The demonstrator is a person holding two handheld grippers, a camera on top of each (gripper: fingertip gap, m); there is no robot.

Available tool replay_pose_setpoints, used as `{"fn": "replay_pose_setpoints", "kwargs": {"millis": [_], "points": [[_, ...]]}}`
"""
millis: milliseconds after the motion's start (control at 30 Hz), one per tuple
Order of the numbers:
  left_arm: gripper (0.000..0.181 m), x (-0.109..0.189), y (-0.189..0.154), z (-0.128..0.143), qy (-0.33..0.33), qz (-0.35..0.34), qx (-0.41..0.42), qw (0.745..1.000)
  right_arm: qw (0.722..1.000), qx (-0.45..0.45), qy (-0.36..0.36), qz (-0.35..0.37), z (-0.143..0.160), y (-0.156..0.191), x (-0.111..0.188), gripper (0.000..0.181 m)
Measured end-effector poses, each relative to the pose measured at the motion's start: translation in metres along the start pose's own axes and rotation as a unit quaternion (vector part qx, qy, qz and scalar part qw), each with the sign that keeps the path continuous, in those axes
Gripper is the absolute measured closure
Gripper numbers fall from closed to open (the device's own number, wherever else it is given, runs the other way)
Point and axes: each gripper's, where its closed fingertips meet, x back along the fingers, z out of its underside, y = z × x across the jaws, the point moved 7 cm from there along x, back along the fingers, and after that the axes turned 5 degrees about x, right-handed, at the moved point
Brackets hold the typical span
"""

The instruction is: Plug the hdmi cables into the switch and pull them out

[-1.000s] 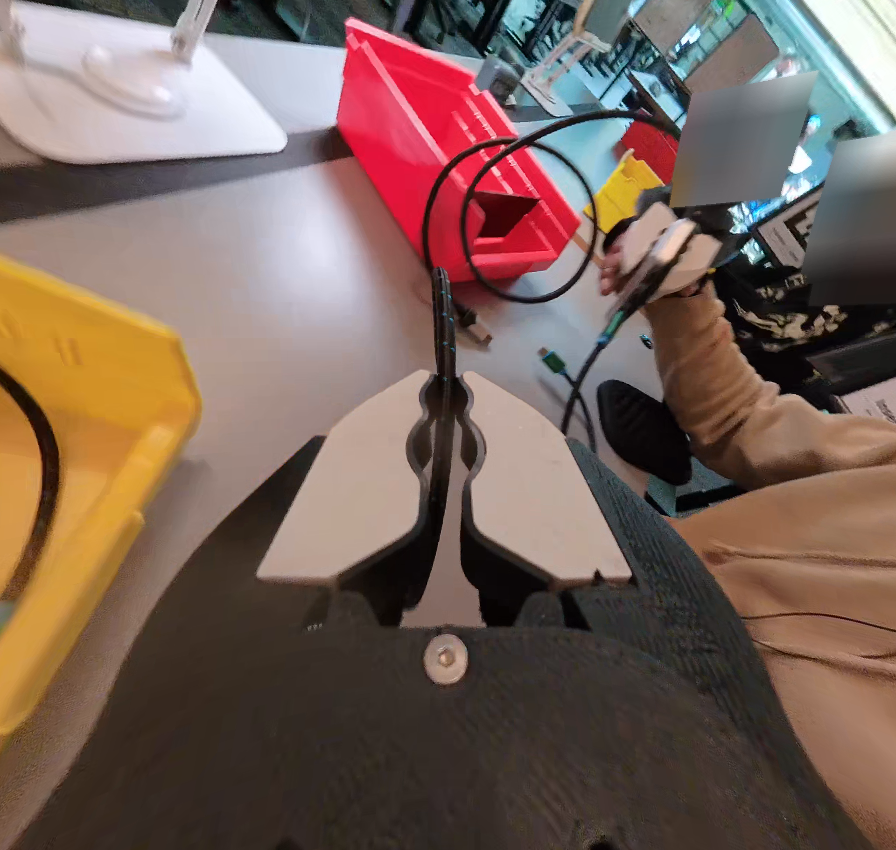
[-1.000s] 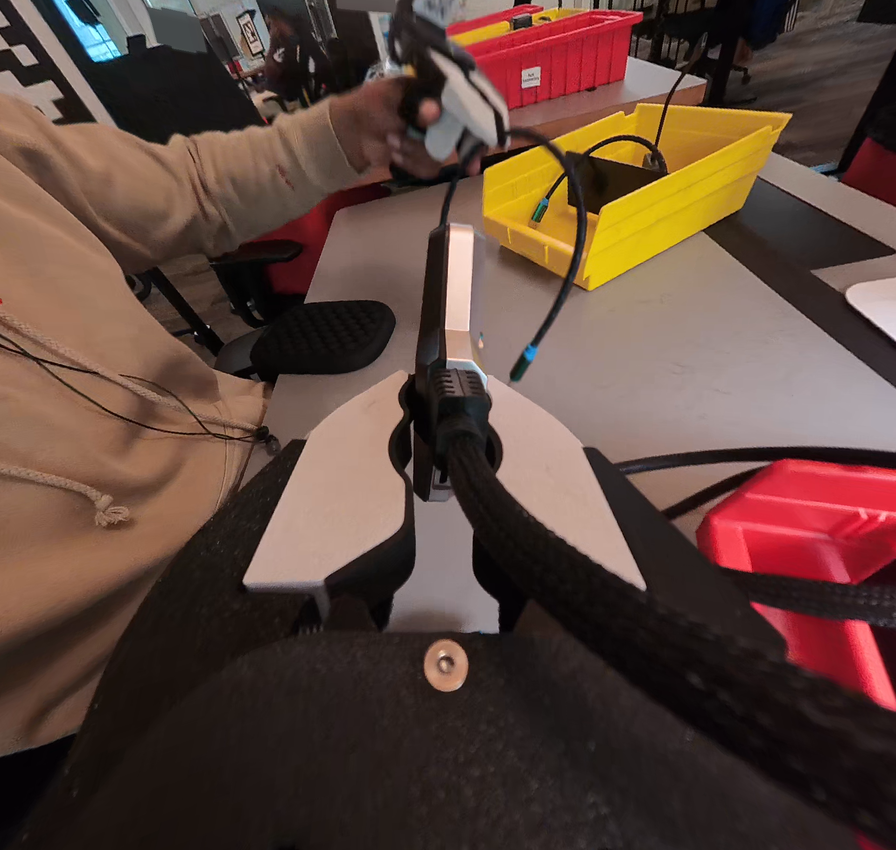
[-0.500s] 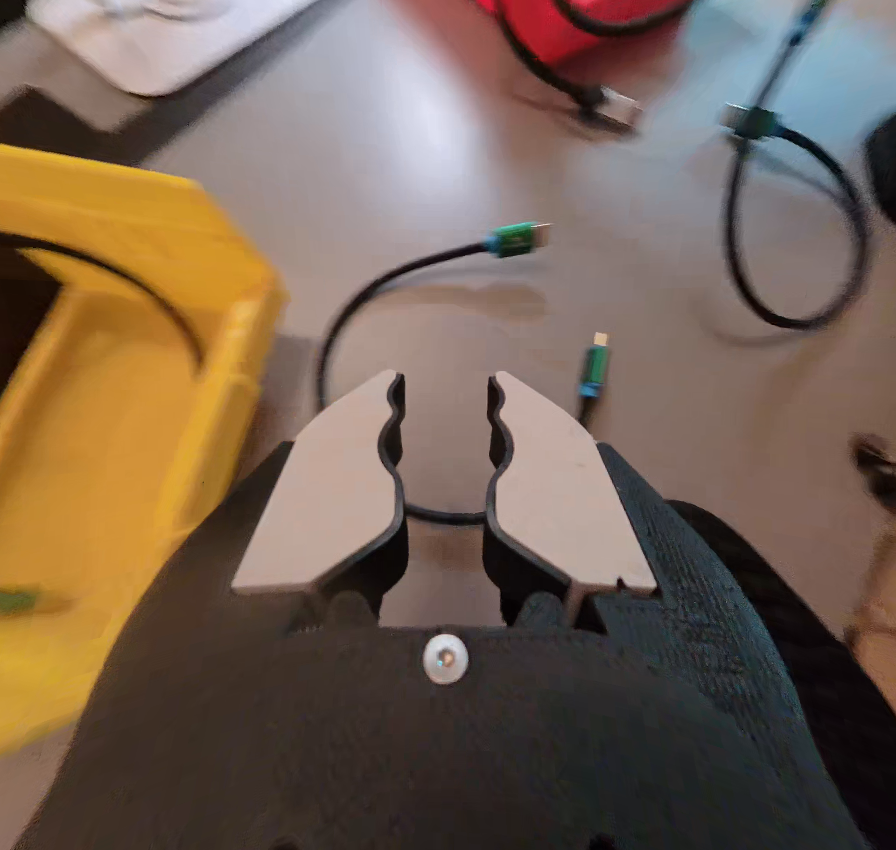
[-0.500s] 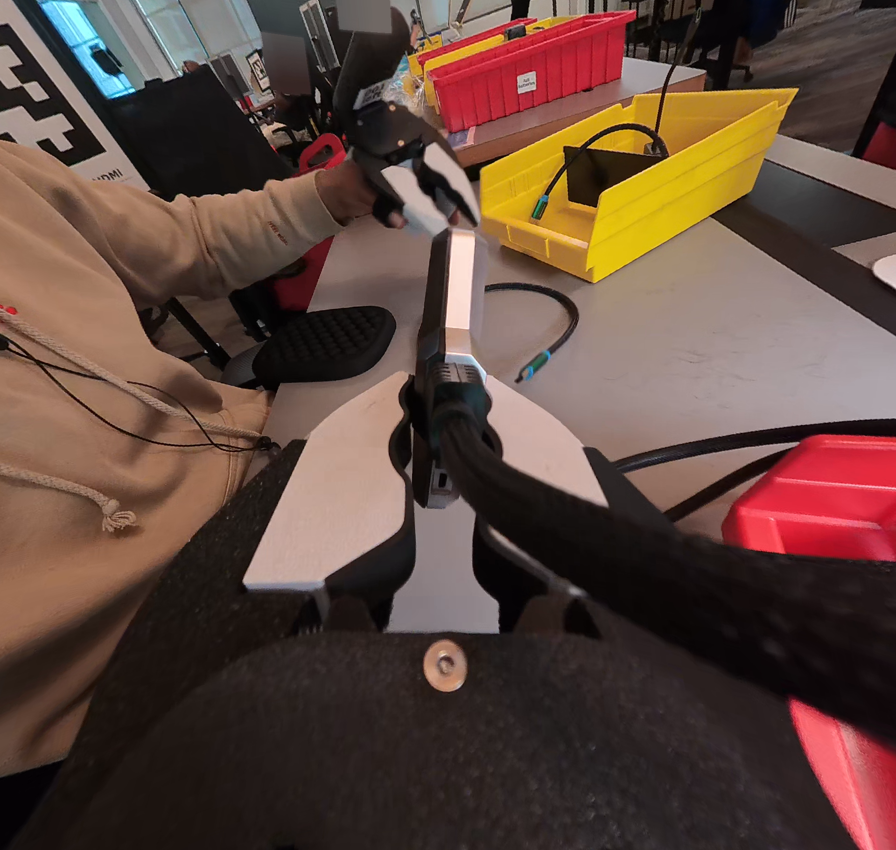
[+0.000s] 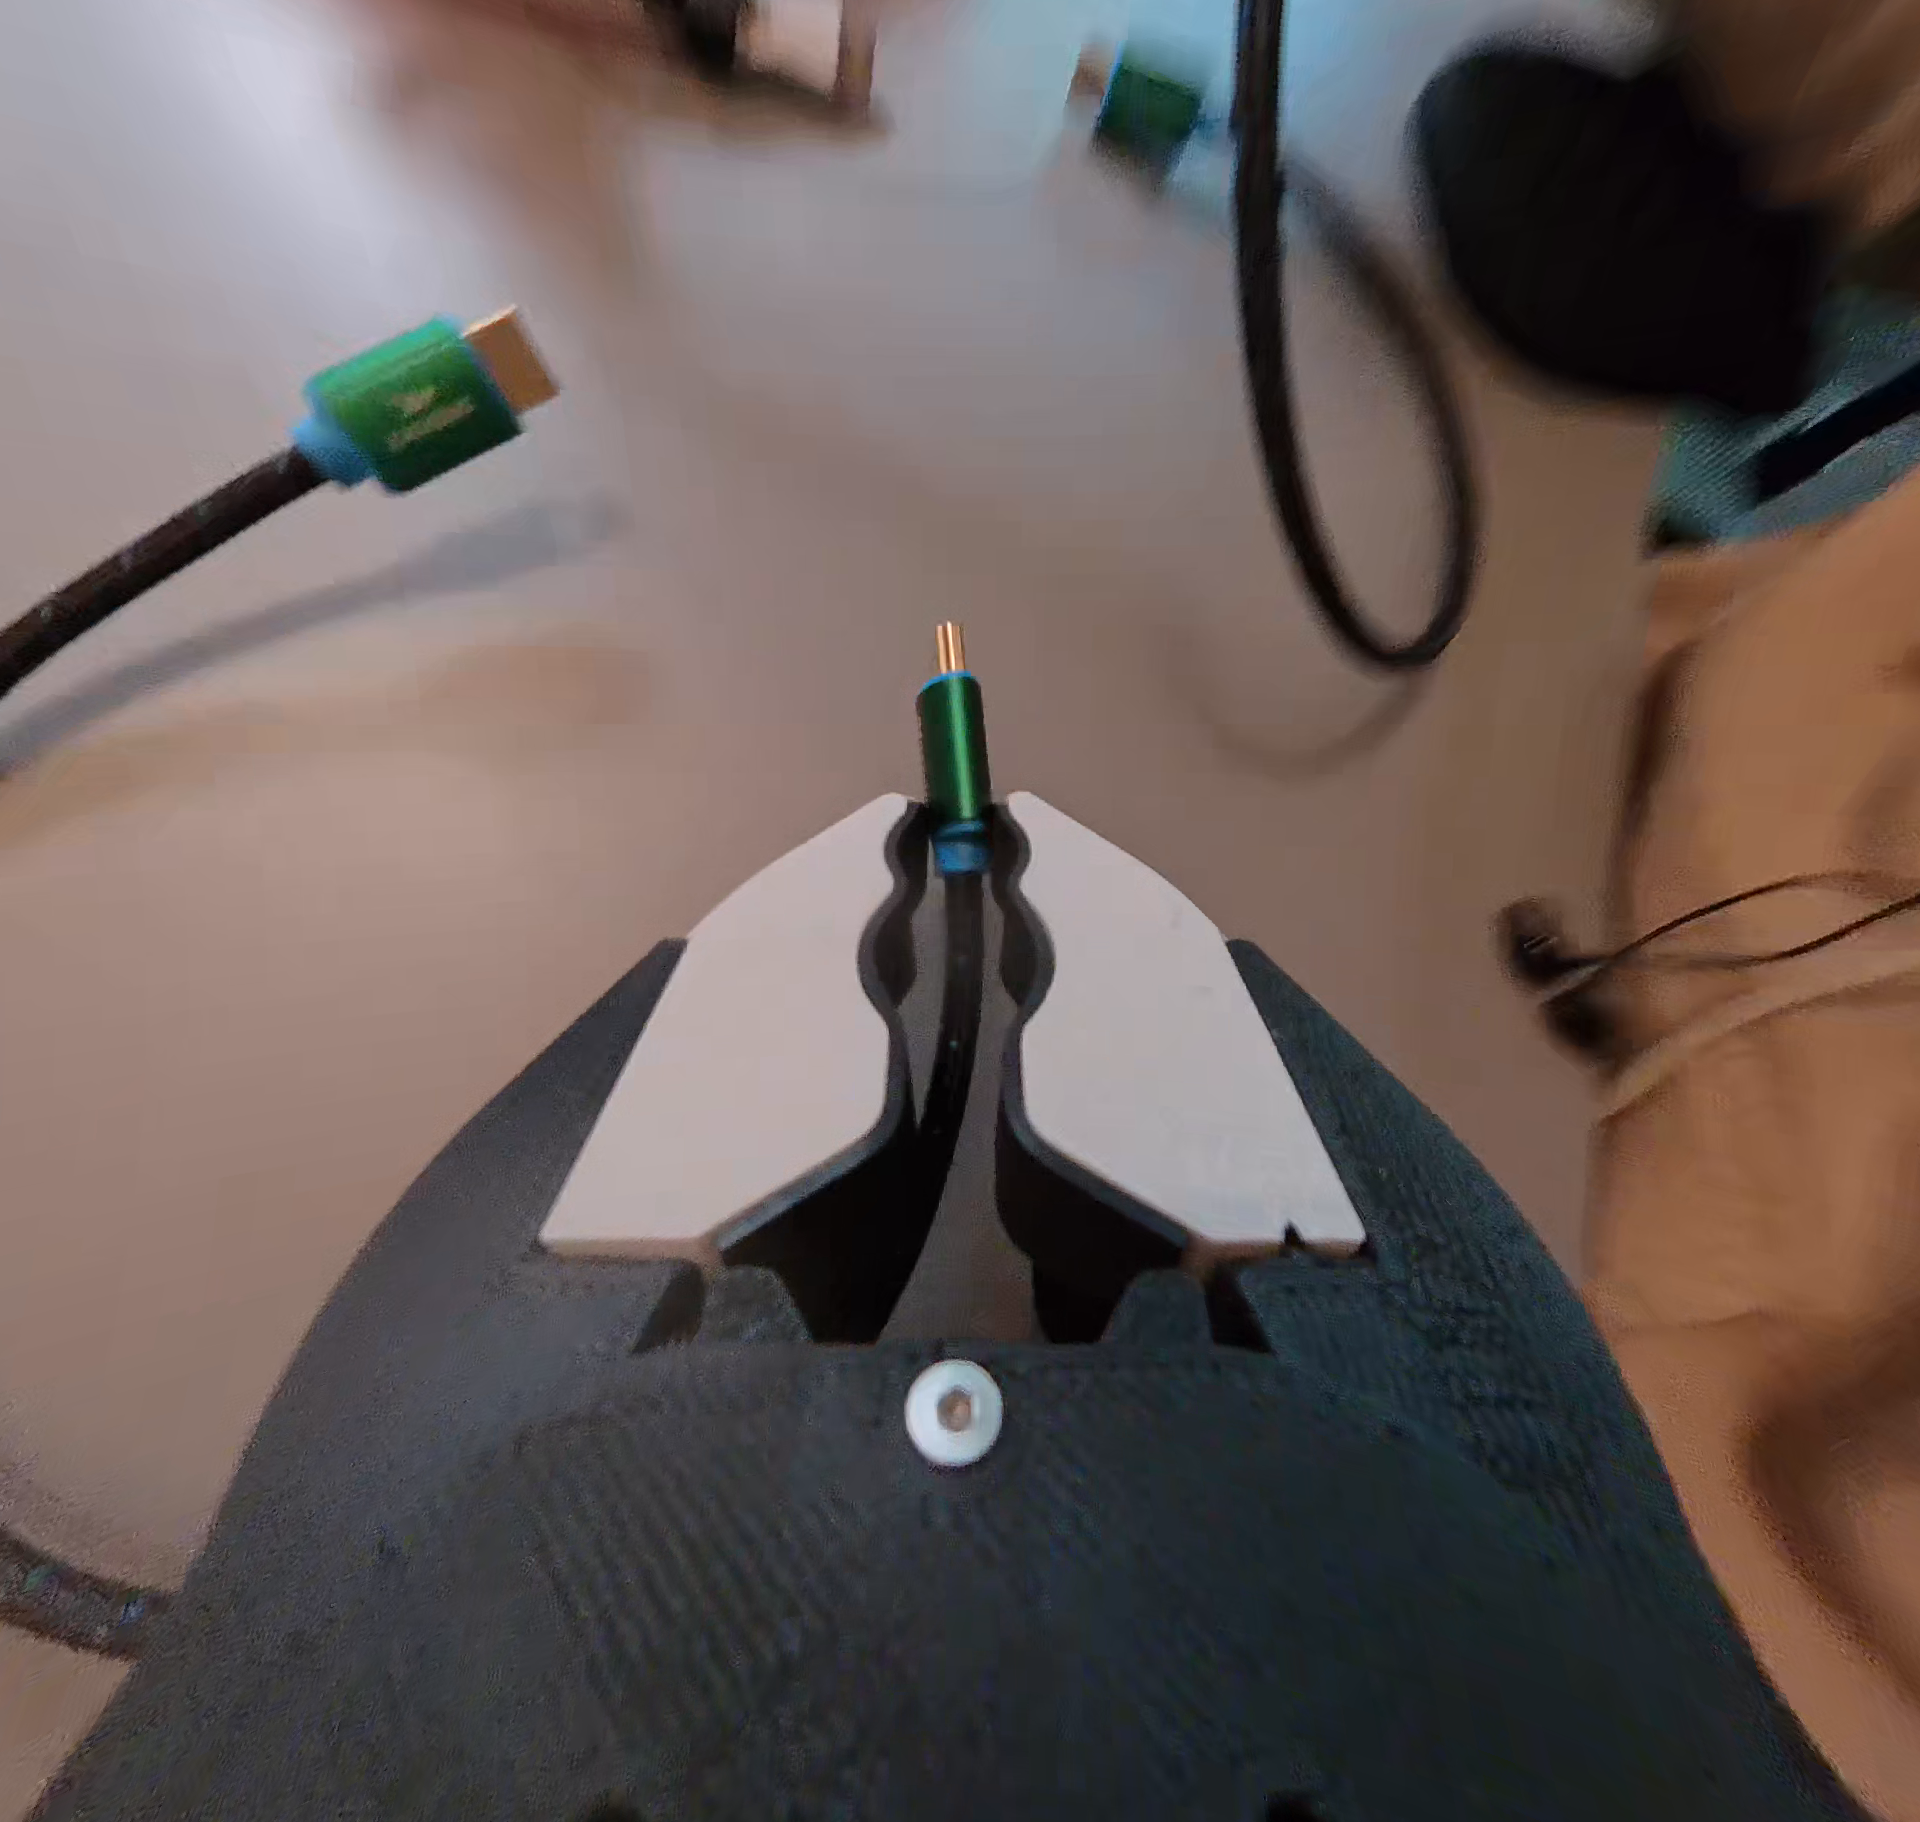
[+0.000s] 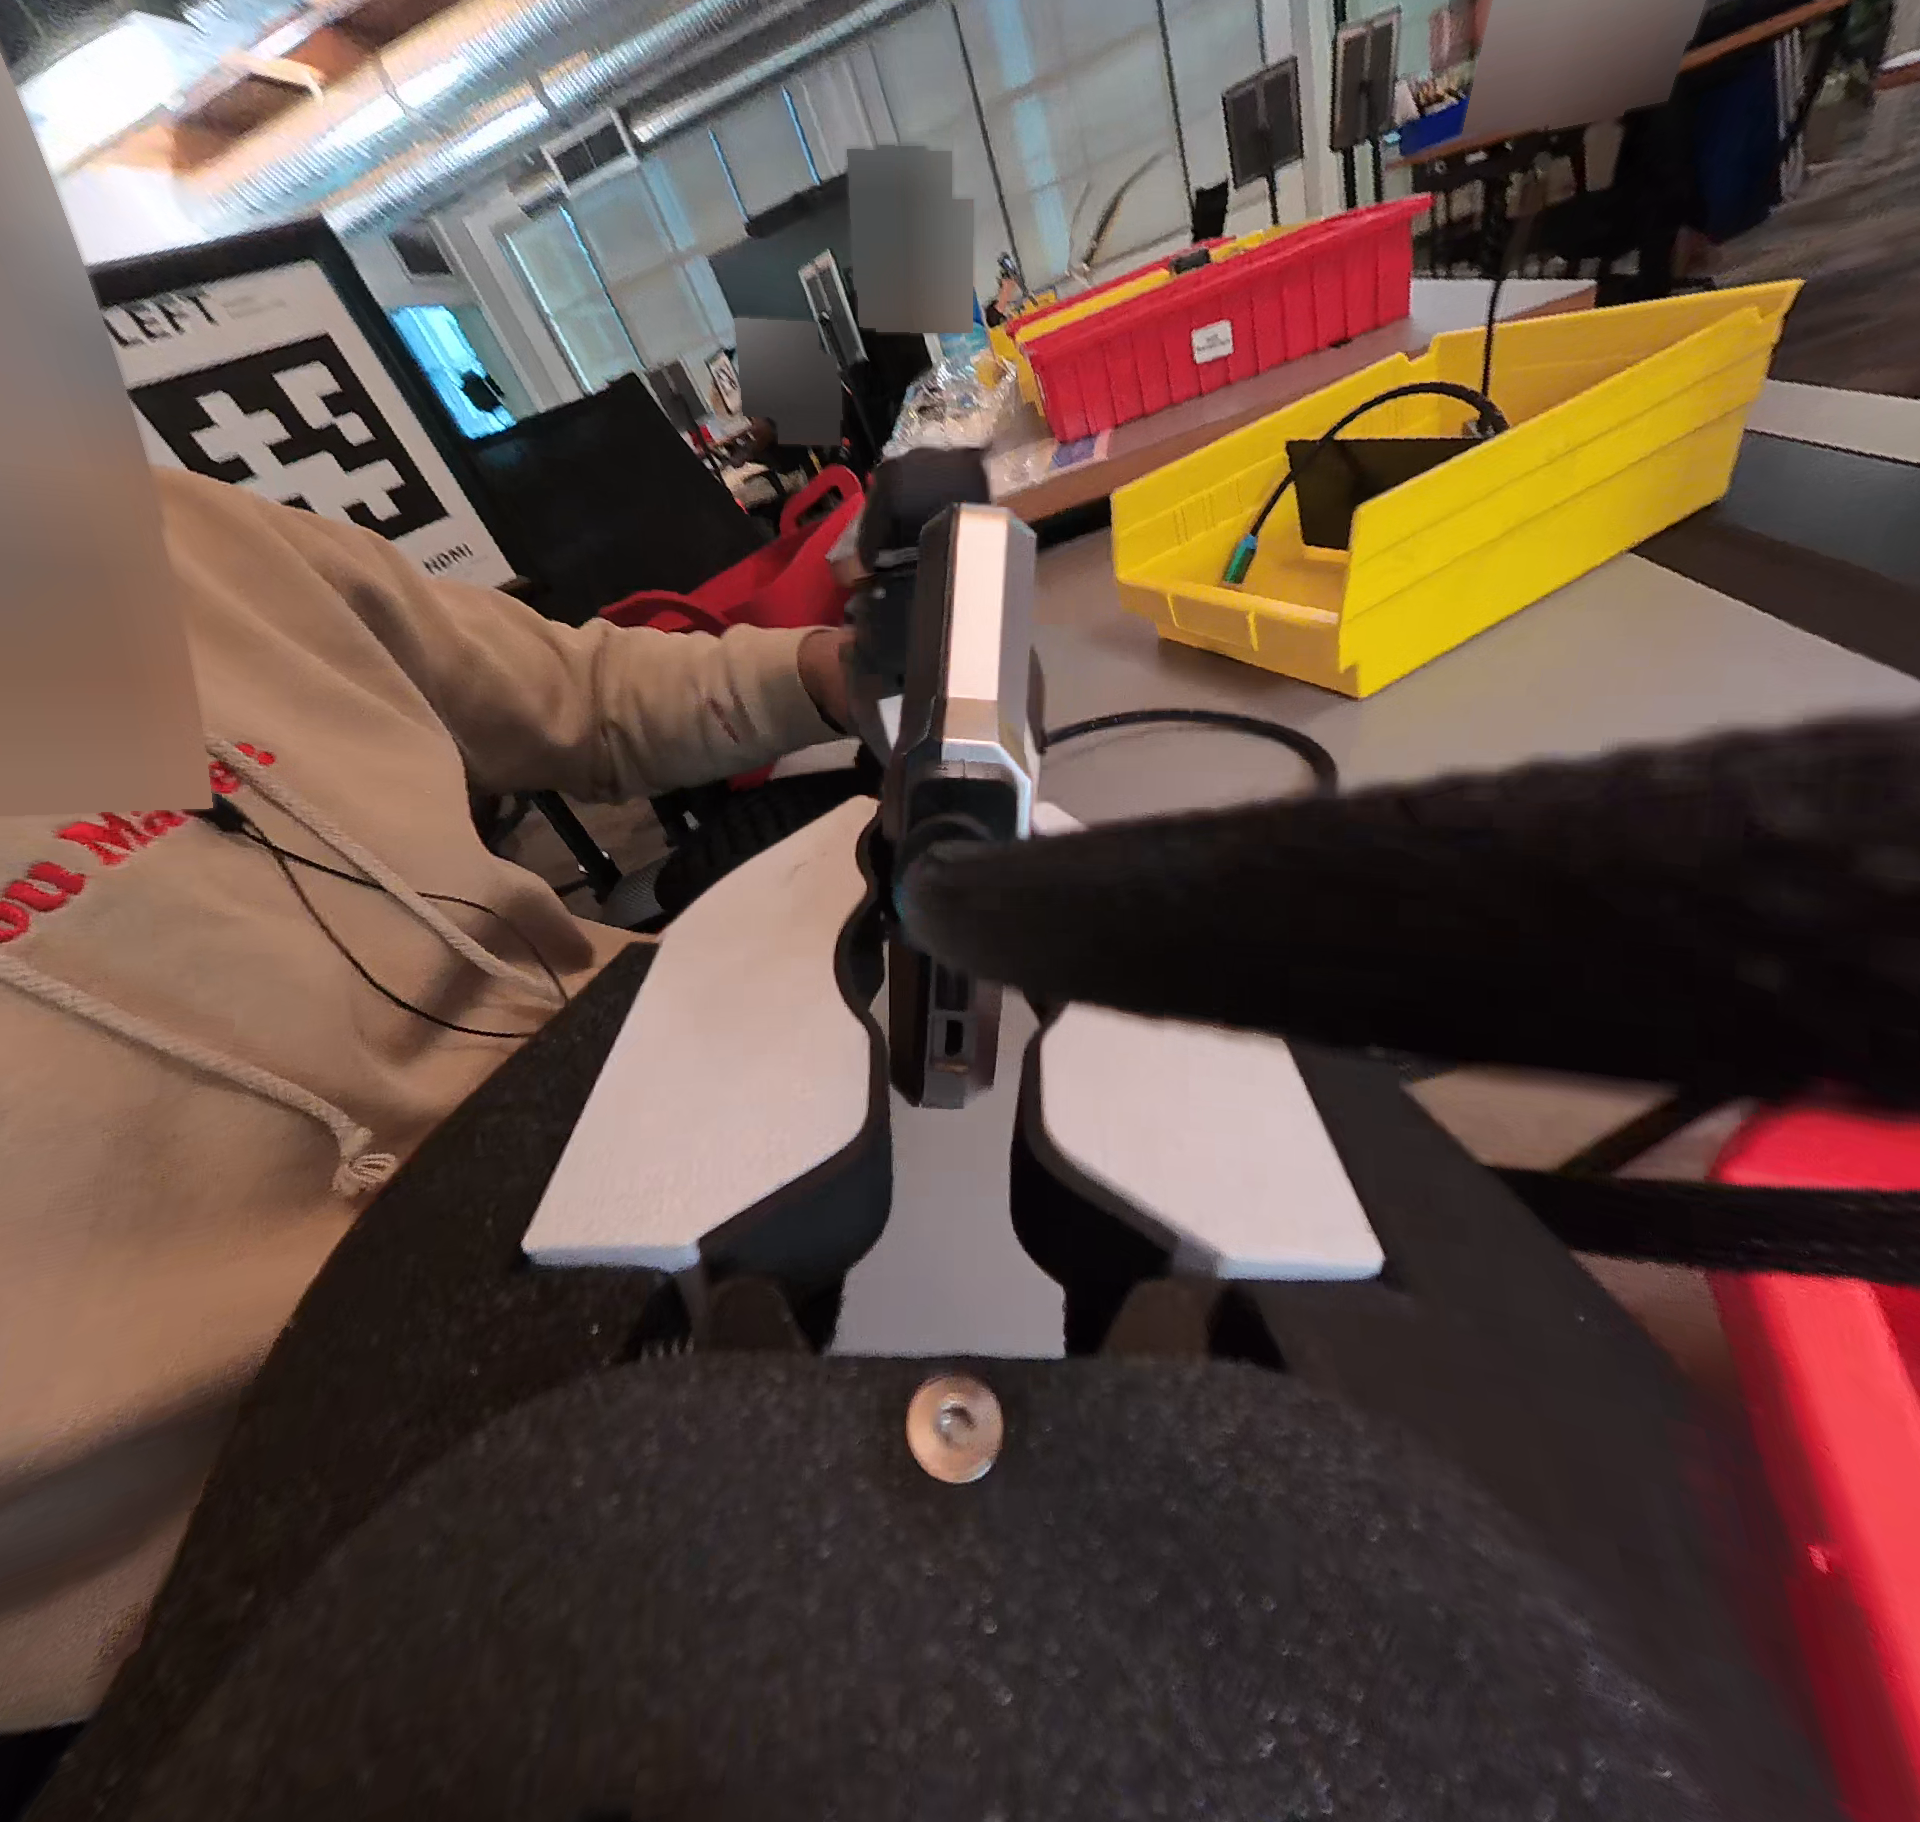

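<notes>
Change: half a second ago the left gripper (image 5: 957, 816) hung parted over the worktop (image 5: 727, 546); now its fingers (image 5: 800, 1024) clench a green HDMI plug (image 5: 953, 733), tip forward.
Right gripper (image 6: 951, 951): fingers clamp the switch (image 6: 961, 796) edge-on, thick braided cable (image 6: 1455, 899) already seated.
Loose plug (image 5: 436, 401): lies left, on the worktop.
Risk: the plug is held only at its rear collar, so it may likely pivot or meet the port skewed.

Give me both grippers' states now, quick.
Left gripper: closed on a green HDMI plug, plug pointing forward.
Right gripper: closed on the switch, a thick black cable plugged into it.
</notes>
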Motion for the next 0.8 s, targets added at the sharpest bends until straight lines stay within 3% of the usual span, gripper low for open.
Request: {"fn": "replay_pose_setpoints", "kwargs": {"millis": [33,233,433,567,800], "points": [[0.169,0.005,-0.003,-0.012,-0.027,0.024,0.013,0.999,1.0,-0.005,-0.01,-0.01,-0.001,0.0,0.0,0.159],[0.17,0.031,-0.023,-0.091,-0.122,0.129,0.028,0.984,0.998,-0.026,-0.042,-0.047,-0.007,-0.001,-0.005,0.16],[0.17,0.019,-0.032,-0.142,-0.109,0.172,0.014,0.979,0.995,-0.046,-0.058,-0.067,-0.015,-0.003,-0.014,0.16],[0.17,0.01,-0.032,-0.151,-0.084,0.176,0.002,0.981,0.995,-0.053,-0.04,-0.074,-0.013,-0.004,-0.014,0.16],[0.17,0.004,-0.025,-0.141,-0.046,0.179,0.002,0.983,0.996,-0.046,0.027,-0.07,-0.006,-0.006,-0.019,0.16]]}}
